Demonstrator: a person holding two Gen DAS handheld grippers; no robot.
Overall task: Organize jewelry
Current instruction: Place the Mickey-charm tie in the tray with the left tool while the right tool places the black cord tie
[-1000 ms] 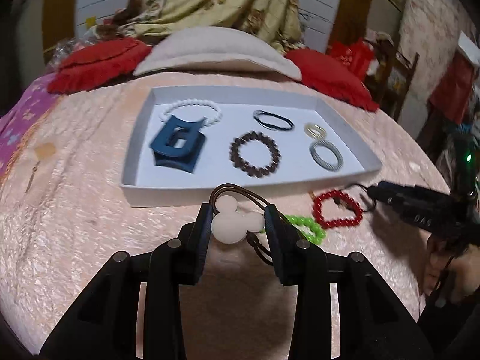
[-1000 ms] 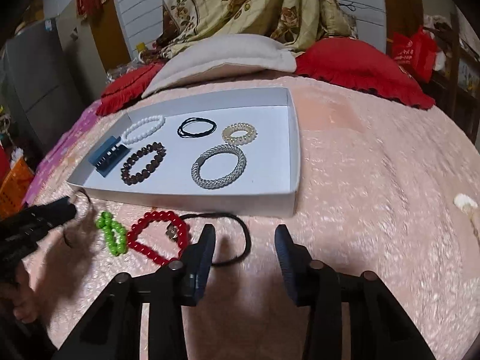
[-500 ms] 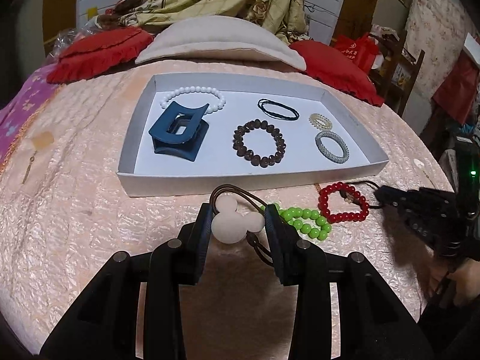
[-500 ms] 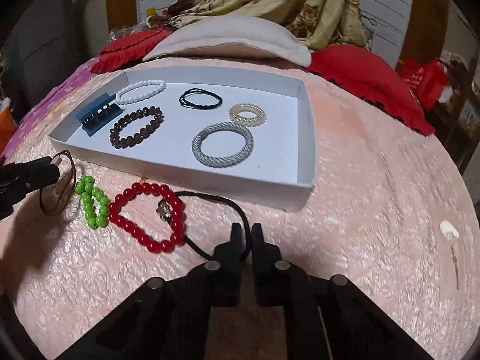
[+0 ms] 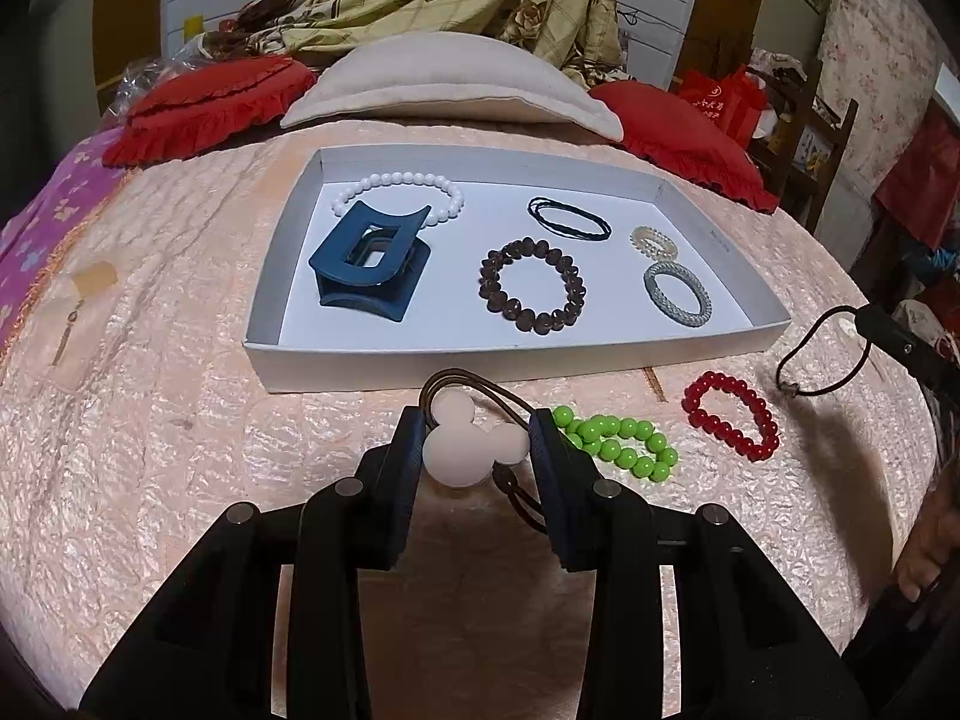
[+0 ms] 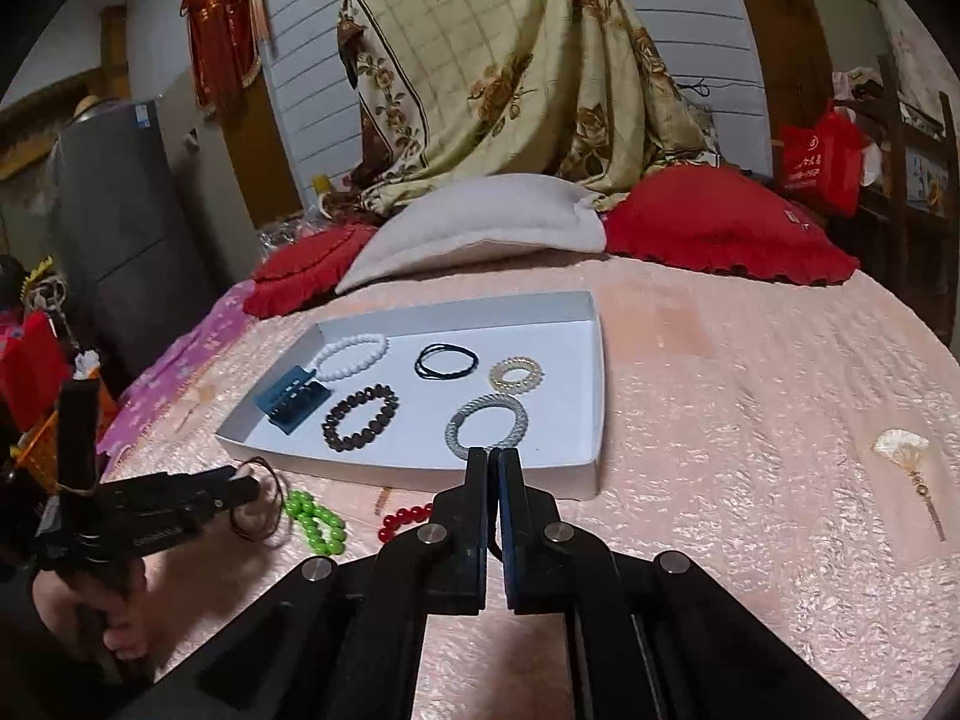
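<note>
Your left gripper (image 5: 477, 450) has its jaws closed on a brown hair tie with a pale pink mouse-head charm (image 5: 474, 447), the round head and two ears wedged between the pads, the elastic looping out above and trailing below, at lower centre of the left wrist view. Your right gripper (image 6: 495, 462) has its jaws pressed almost together on a thin black cord hair tie (image 5: 822, 354); in the left view, at the right edge, that loop hangs from its tip, lifted off the bedspread, a small metal bead at its bottom.

On the pink bedspread (image 5: 150, 420), just in front of the tray, lie a bright green bead bracelet (image 5: 618, 444) and, to its right, a red bead bracelet (image 5: 732, 420).

The white tray (image 5: 270, 288) at mid-frame holds a navy claw clip (image 5: 372, 264) overlapping a white bead bracelet (image 5: 399, 189), a dark brown bead bracelet (image 5: 531, 285), a black hair tie (image 5: 569, 219), a clear spiral tie (image 5: 653, 241) and a silver mesh bracelet (image 5: 677, 294).
</note>
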